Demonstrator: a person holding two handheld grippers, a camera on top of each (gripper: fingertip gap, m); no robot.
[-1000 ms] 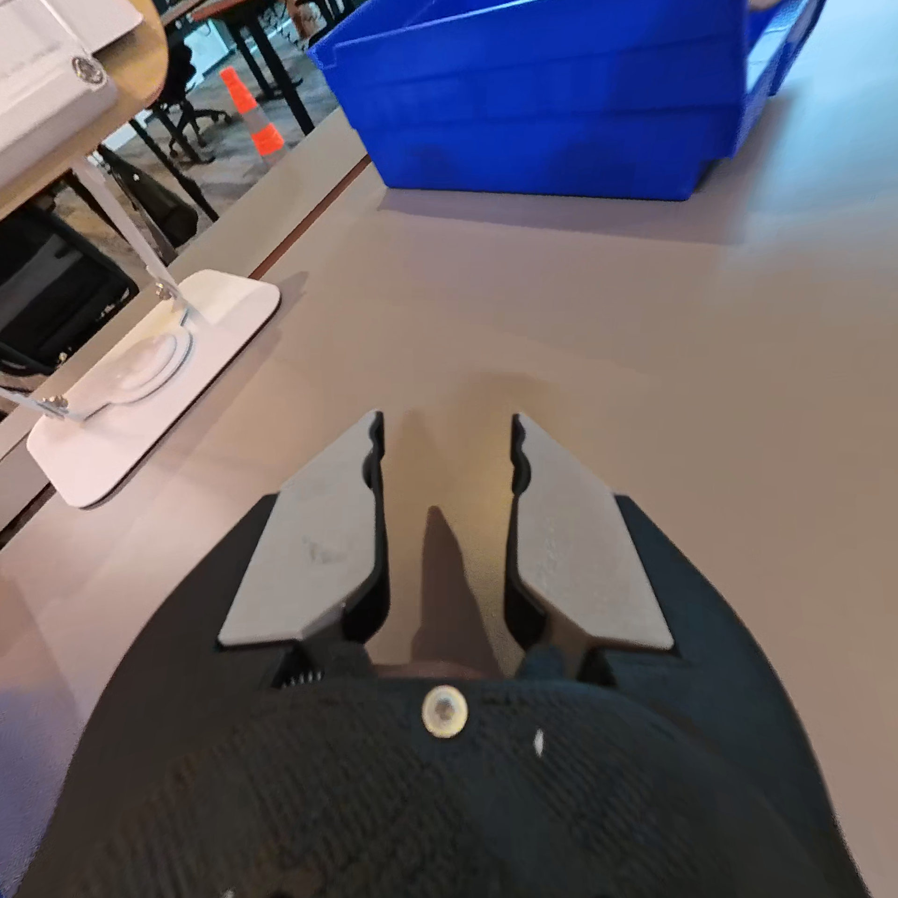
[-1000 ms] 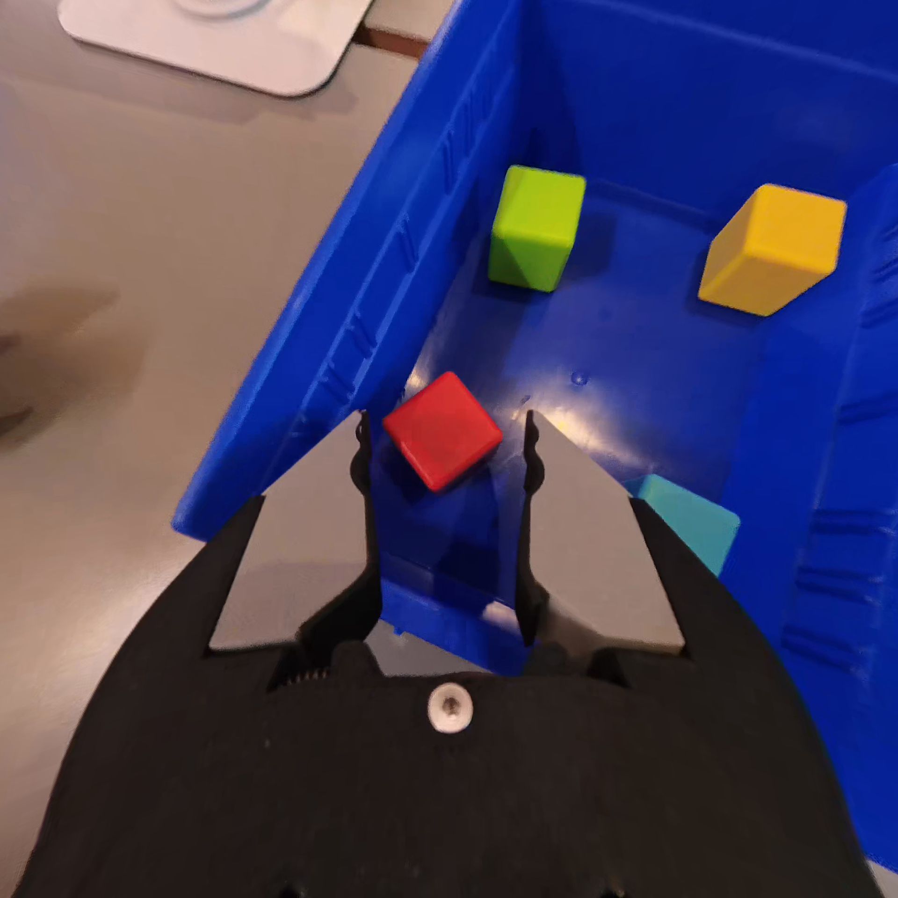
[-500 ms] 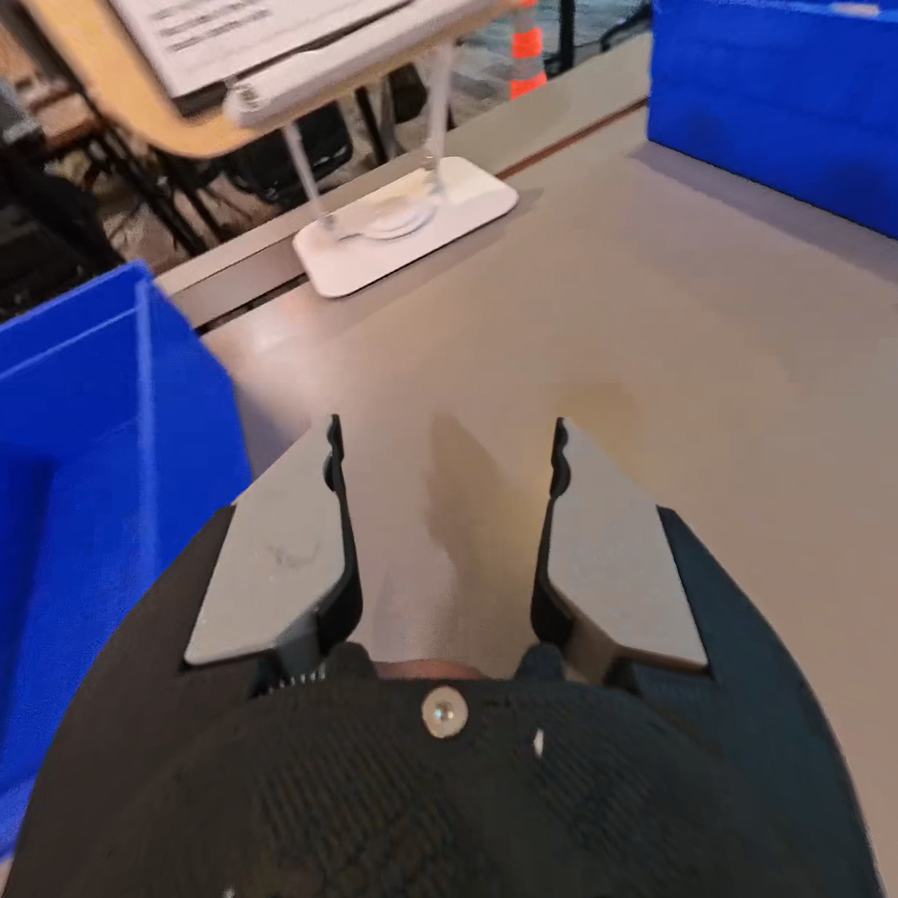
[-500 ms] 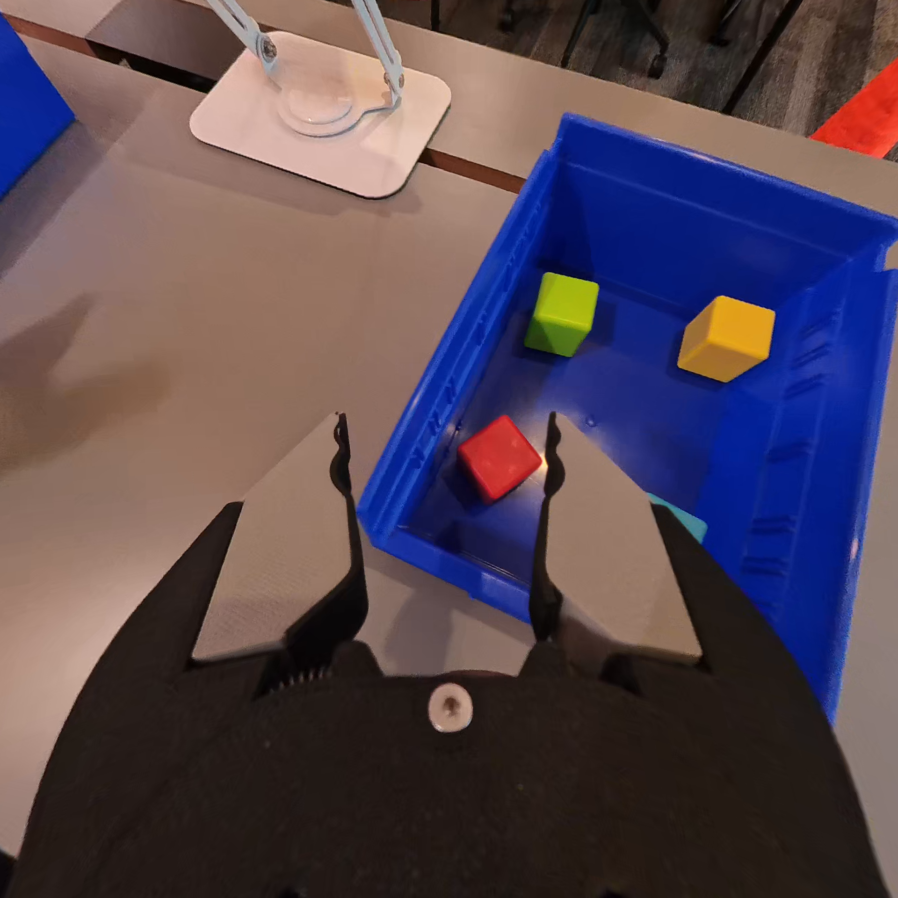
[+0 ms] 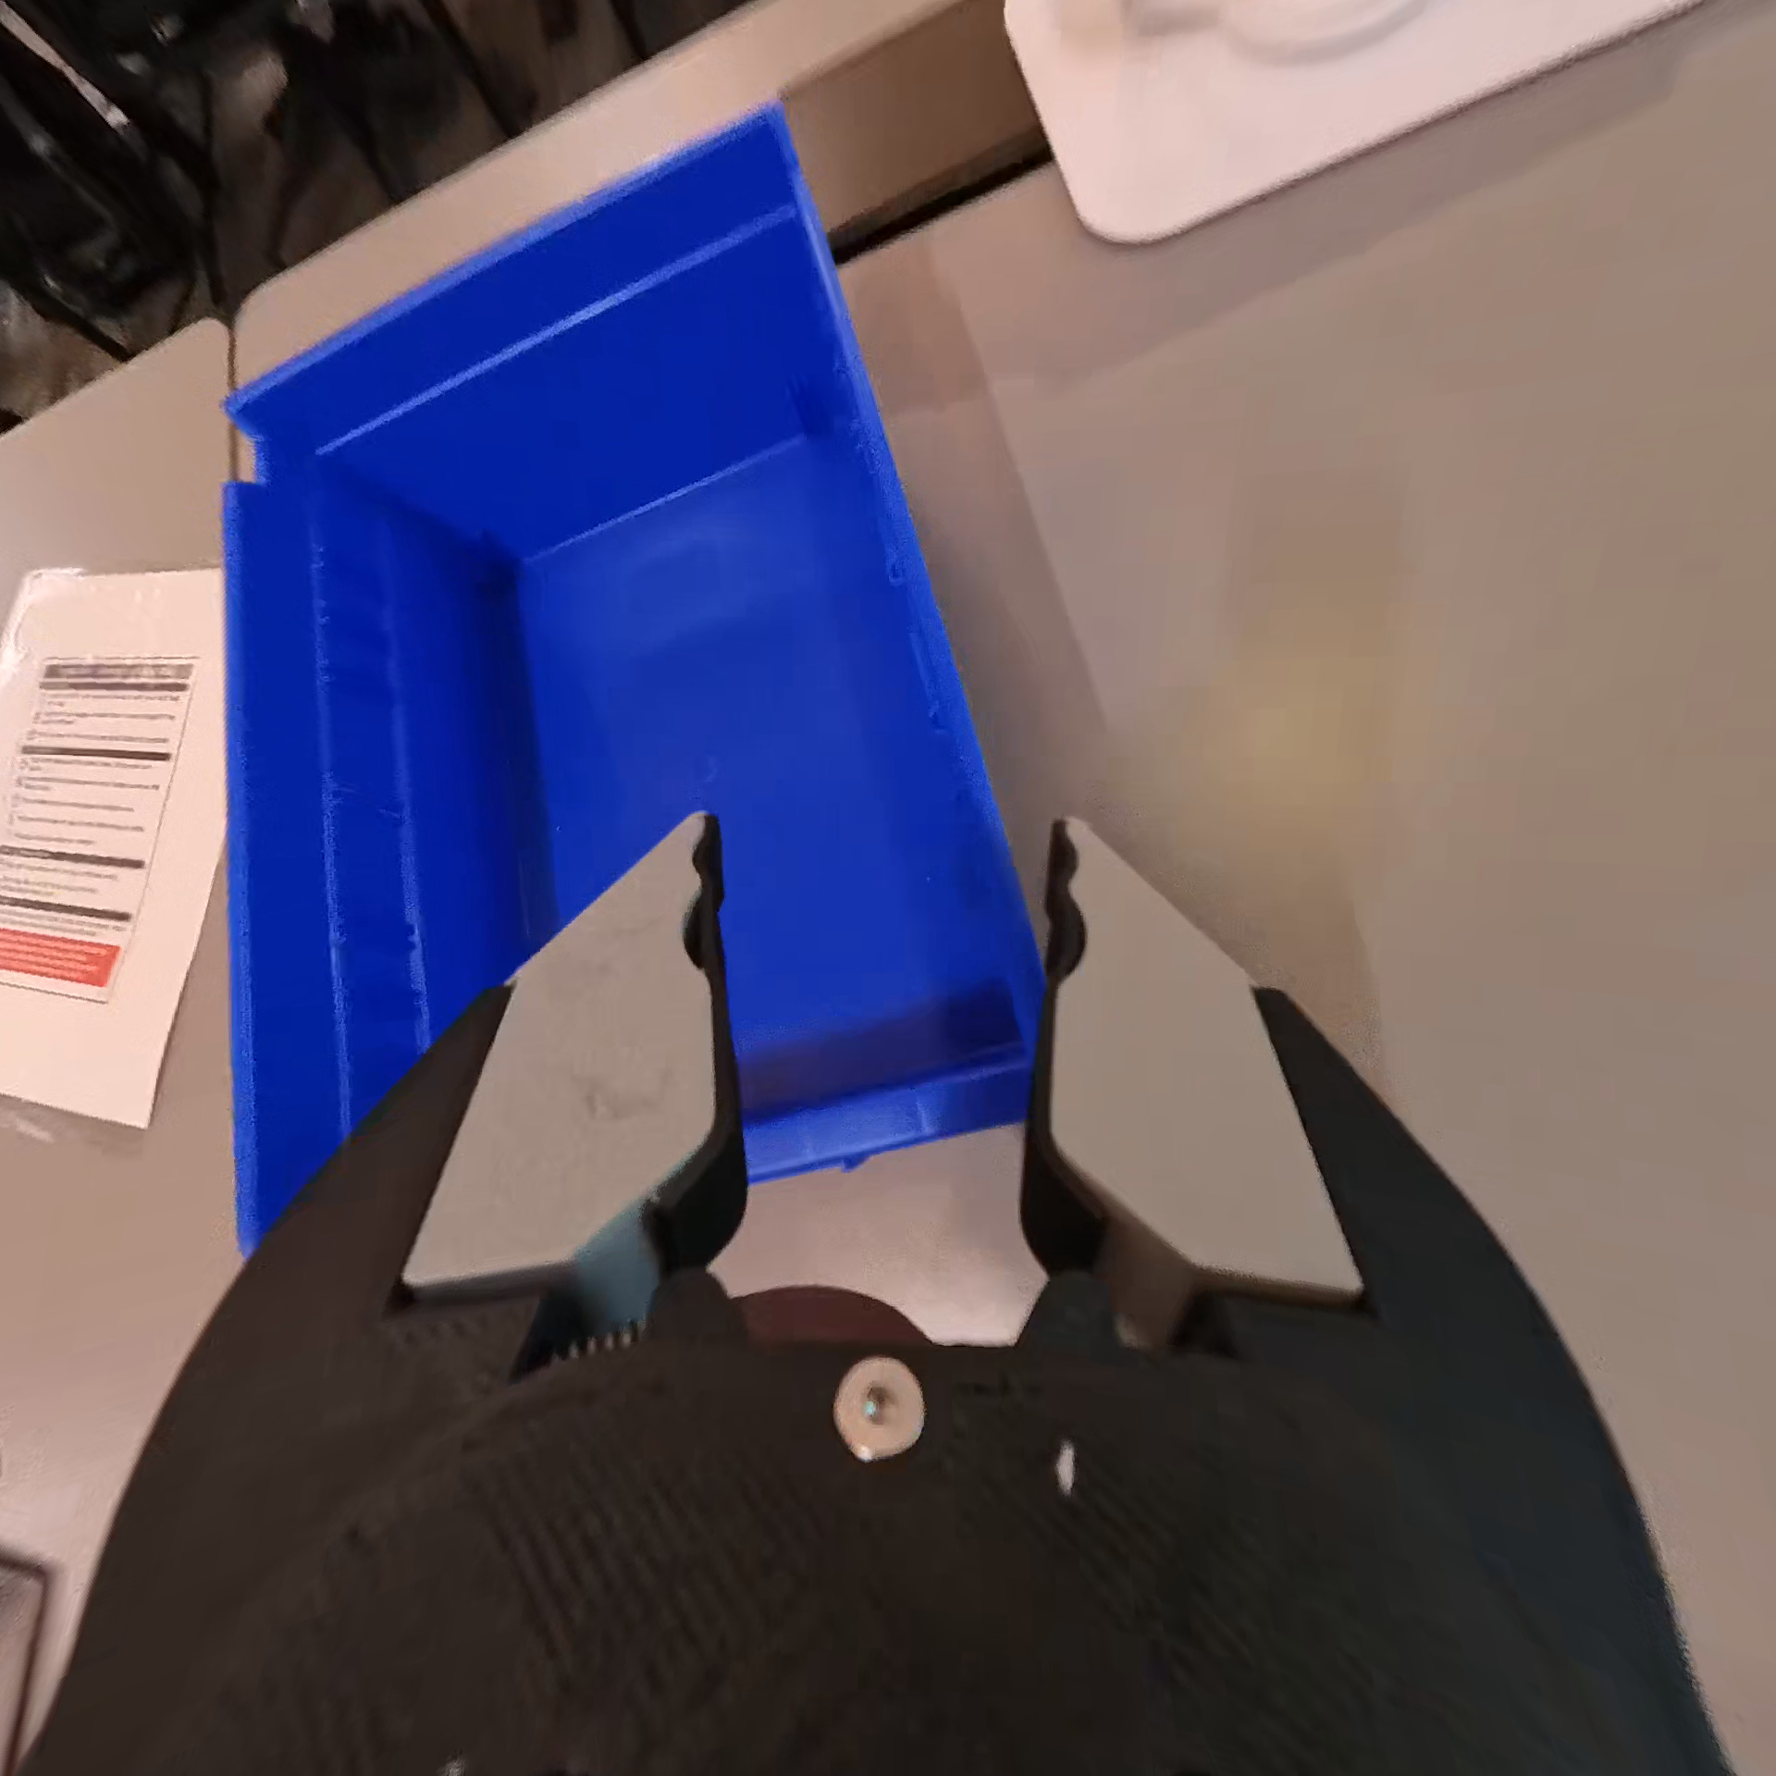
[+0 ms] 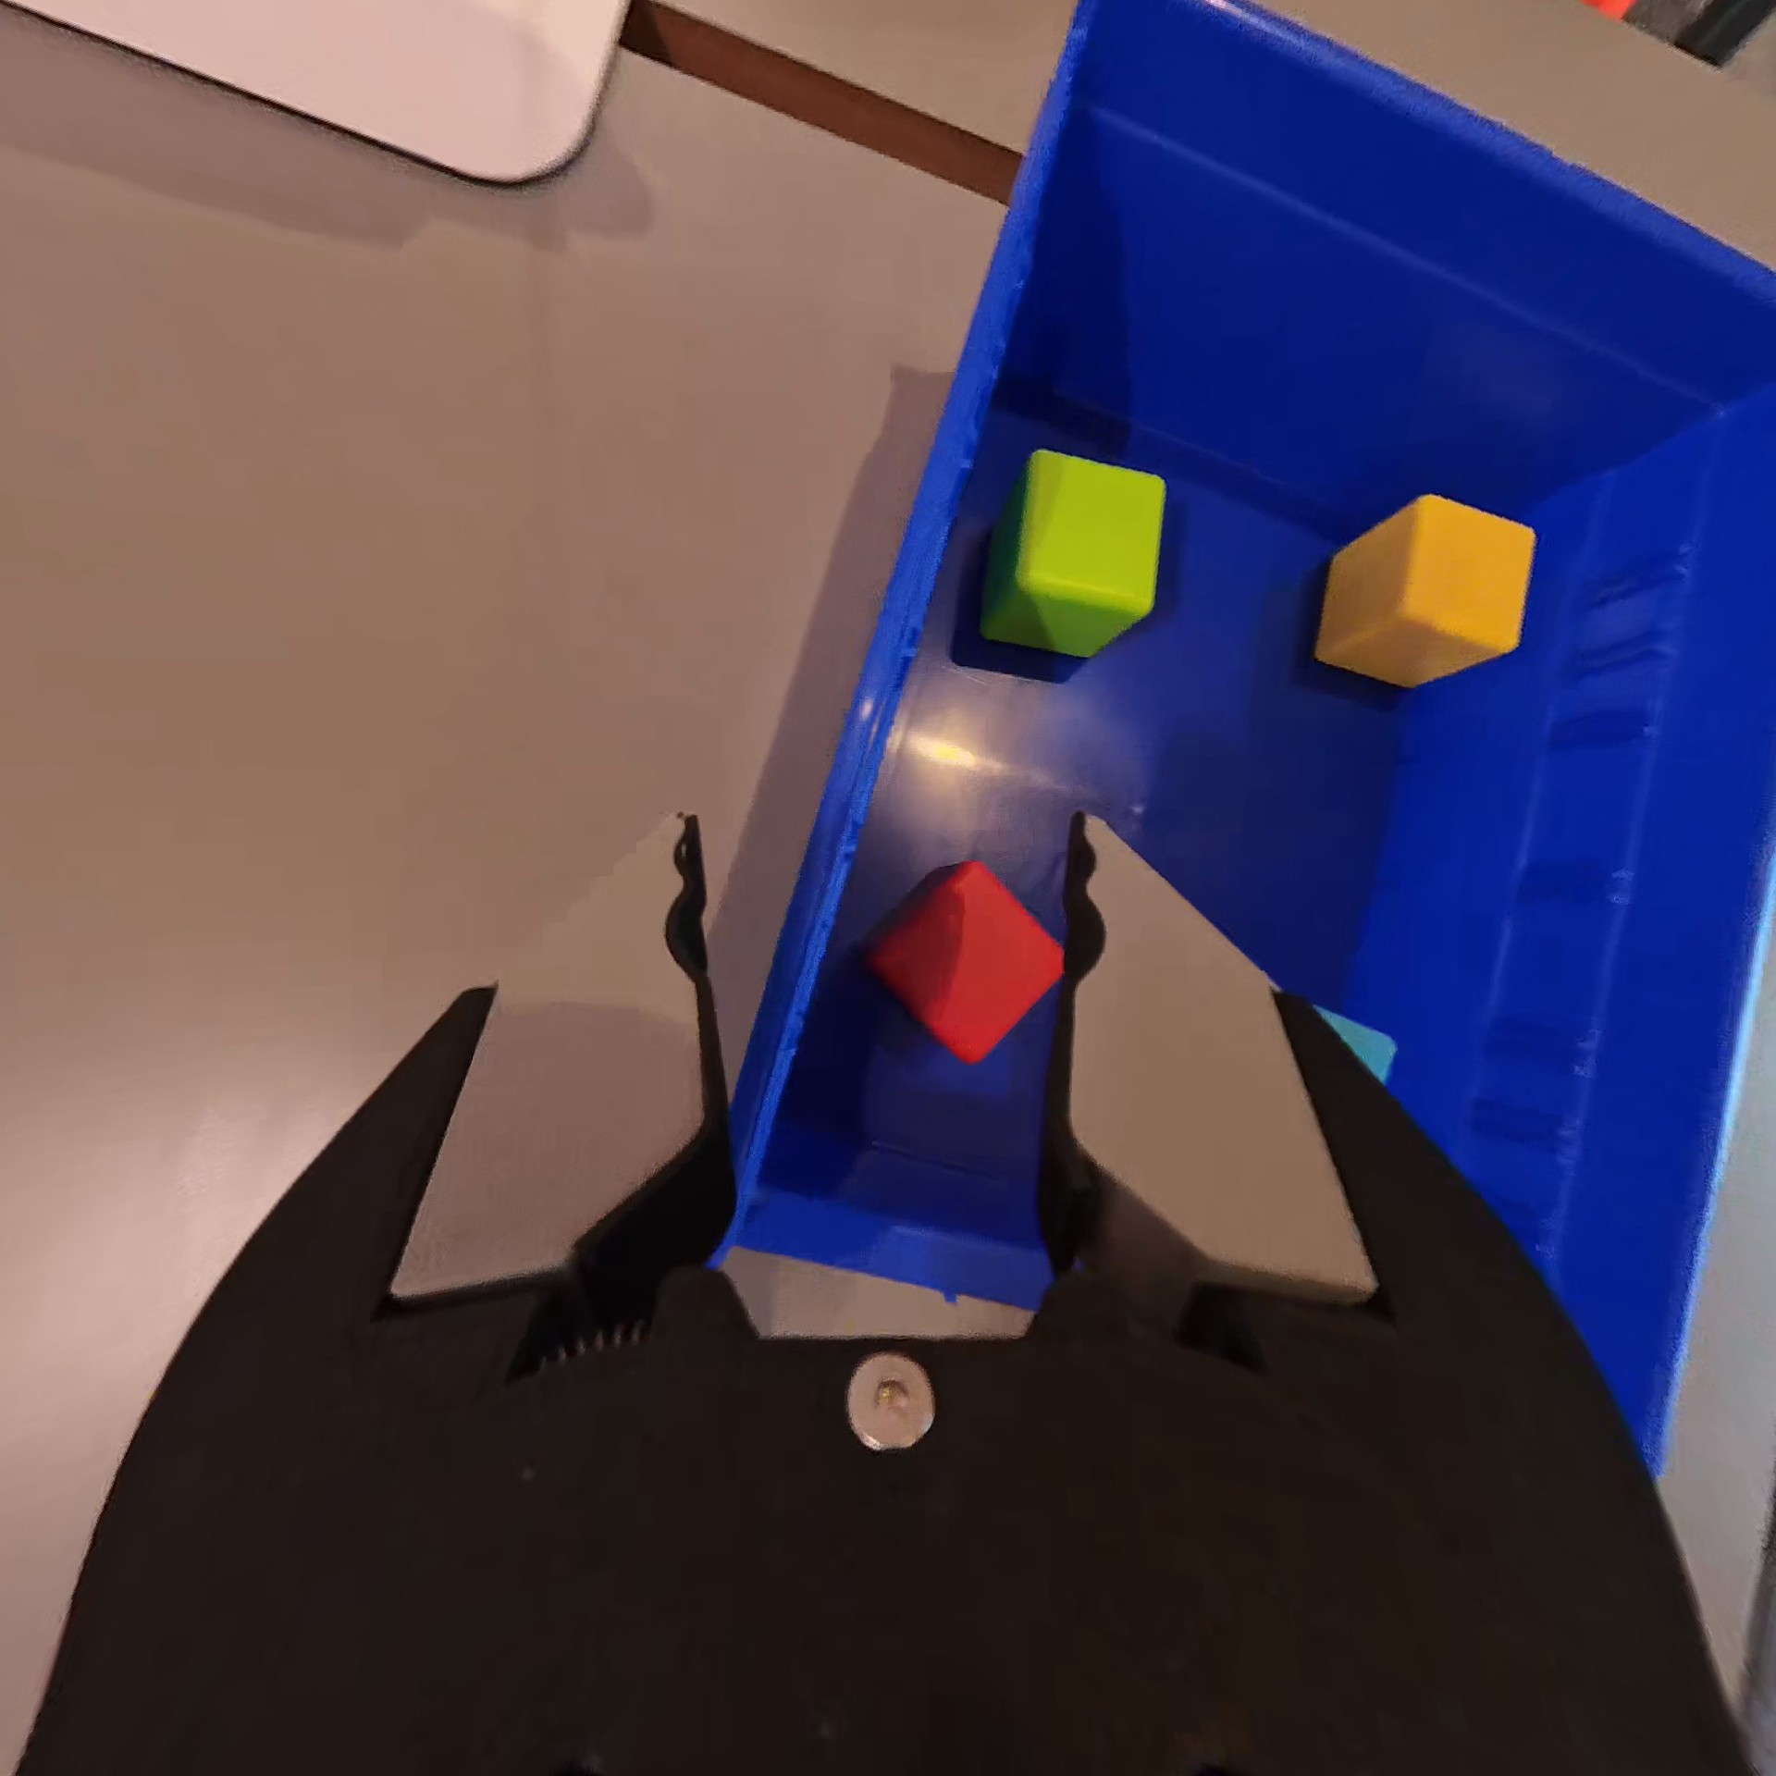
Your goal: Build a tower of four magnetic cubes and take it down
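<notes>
In the right wrist view a blue bin [image 6: 1249,288] holds a green cube [image 6: 1076,557], a yellow cube [image 6: 1422,591], a red cube [image 6: 966,956] and a teal cube [image 6: 1360,1049] mostly hidden behind my right finger. My right gripper [image 6: 882,826] is open and empty above the bin's near left corner, with the red cube showing between its fingers. In the left wrist view my left gripper [image 5: 879,831] is open and empty above the near end of a second blue bin [image 5: 288,769], which has nothing in it.
A white stand base [image 5: 1297,106] sits at the table's far edge, also in the right wrist view [image 6: 384,77]. A printed white sheet [image 5: 86,826] lies left of the empty bin. Grey table [image 6: 384,577] lies between the bins. Left tips to right tips: about 45 centimetres.
My left gripper has swung left from the bare table to over the empty blue bin. My right gripper has moved closer to the bin with the cubes, over its near left corner.
</notes>
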